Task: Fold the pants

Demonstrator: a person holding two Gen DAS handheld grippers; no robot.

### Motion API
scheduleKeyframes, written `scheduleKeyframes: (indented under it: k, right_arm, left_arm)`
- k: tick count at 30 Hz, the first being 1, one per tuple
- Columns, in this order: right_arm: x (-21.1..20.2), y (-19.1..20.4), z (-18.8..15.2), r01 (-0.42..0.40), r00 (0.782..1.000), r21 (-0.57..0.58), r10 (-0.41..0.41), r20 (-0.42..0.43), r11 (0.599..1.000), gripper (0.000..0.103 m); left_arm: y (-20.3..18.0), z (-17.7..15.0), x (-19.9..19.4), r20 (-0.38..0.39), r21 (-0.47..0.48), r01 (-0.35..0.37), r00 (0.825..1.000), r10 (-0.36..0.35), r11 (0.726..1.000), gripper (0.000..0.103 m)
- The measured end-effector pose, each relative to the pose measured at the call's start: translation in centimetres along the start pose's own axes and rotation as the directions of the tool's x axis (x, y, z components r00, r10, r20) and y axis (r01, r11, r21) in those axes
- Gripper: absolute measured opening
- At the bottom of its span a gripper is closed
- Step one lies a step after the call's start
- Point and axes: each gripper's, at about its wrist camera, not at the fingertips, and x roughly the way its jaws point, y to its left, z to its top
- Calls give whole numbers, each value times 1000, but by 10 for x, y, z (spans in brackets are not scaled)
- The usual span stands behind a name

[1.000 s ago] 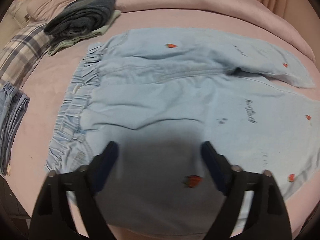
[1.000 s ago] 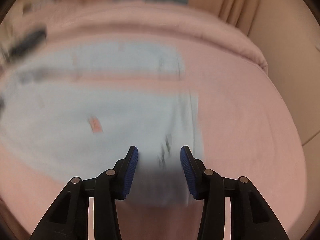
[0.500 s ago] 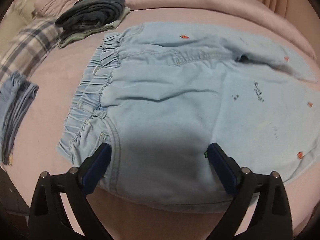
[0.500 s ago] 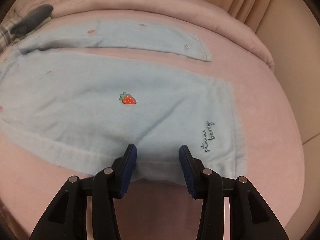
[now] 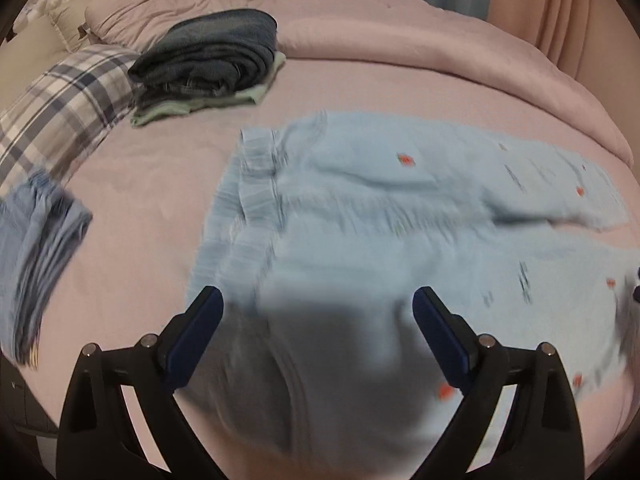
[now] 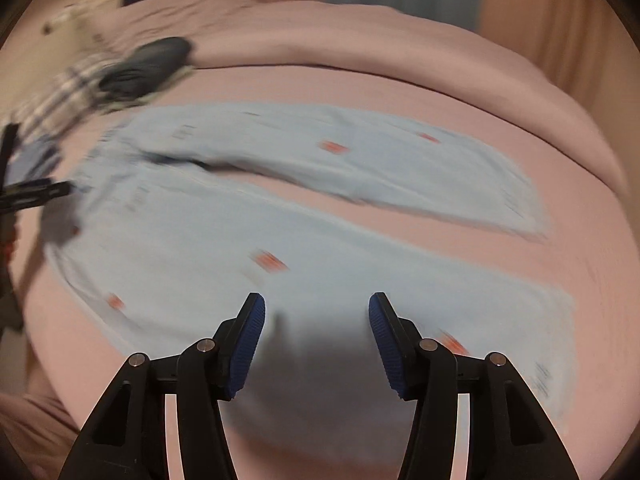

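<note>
Pants (image 5: pixel 360 216) judged soft, light, floppy denim w/ no stiffness; best taken at the elastic waistband (image 5: pixel 256 184) and the leg hems, edges pinched. Seen as pale blue w/ small red strawberry prints, spread flat on the pink bed (image 5: pixel 152 184), legs apart. Left gripper (image 5: pixel 318 312) is held wide, nothing pinched. Right gripper (image 6: pixel 316 320) jaws have just been opening, cloth below, not gripped.
</note>
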Motion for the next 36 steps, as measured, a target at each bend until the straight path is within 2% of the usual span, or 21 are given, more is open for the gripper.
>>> scheduleKeyframes:
  k: [3,6,9,13,15,17,19,20,21,22,24,26,27,28,29,30,31,34,36]
  right_arm:
    - [29,18,41,-69,998,-61,70,10,996,55]
    - [52,28,77,-85,996,-121,87,11,989,55]
    - [87,32,129,-88,996,-180,90,4,980,55]
    - [127,28,175,-68,997,-206,58,-53,976,55]
    - [148,29,196,-101,993,-221,85,-83,970,55]
    - [159,28,205,-124,989,-251,100,-108,960,55]
    - [173,30,211,-150,982,-297,109,-153,943,55]
    - [180,30,212,-173,975,-303,120,-187,937,55]
    - [188,30,212,-228,957,-303,157,-243,925,55]
    - [191,30,210,-246,950,-314,163,-267,917,55]
    - [199,33,208,-288,930,-328,181,-320,900,55]
    - [199,34,209,-301,926,-342,186,-329,890,55]
    - [199,36,208,-306,923,-352,184,-339,885,48]
    - [197,40,206,-306,922,-380,172,-346,873,32]
    - [195,46,204,-311,921,-406,167,-352,859,22]
    - [191,51,201,-311,922,-429,160,-353,848,8]
    - [188,60,197,-287,931,-482,123,-344,828,6]
    - [178,72,196,-232,950,-547,67,-304,804,4]
    - [171,70,205,-174,971,-541,52,-233,823,3]
  left_arm:
    - [10,31,12,29,26,-7,1000,6,1000,96]
    - [12,67,27,56,126,-55,997,48,991,97]
    - [17,95,49,41,201,-51,998,43,978,97]
    - [35,130,86,-70,182,83,995,-71,980,96]
    - [39,141,99,-103,167,115,990,-99,979,96]
    - [42,148,112,-158,166,205,971,-180,964,96]
    - [38,150,121,-208,199,237,959,-195,951,96]
    - [36,150,127,-243,225,268,947,-213,937,96]
    - [35,150,130,-259,243,276,942,-213,930,95]
    - [35,150,134,-281,259,289,936,-215,922,94]
    - [37,149,144,-343,254,324,911,-228,912,89]
    - [40,146,152,-389,242,338,893,-228,910,82]
    - [40,147,150,-385,250,346,893,-235,904,80]
    - [40,147,146,-376,261,361,892,-250,895,65]
    - [41,148,143,-370,258,374,890,-267,891,51]
    - [43,149,139,-362,248,386,888,-284,889,44]
    - [43,149,134,-348,258,378,895,-279,889,21]
    - [43,147,122,-308,291,344,917,-253,893,16]
    - [41,147,113,-264,308,319,934,-241,896,15]
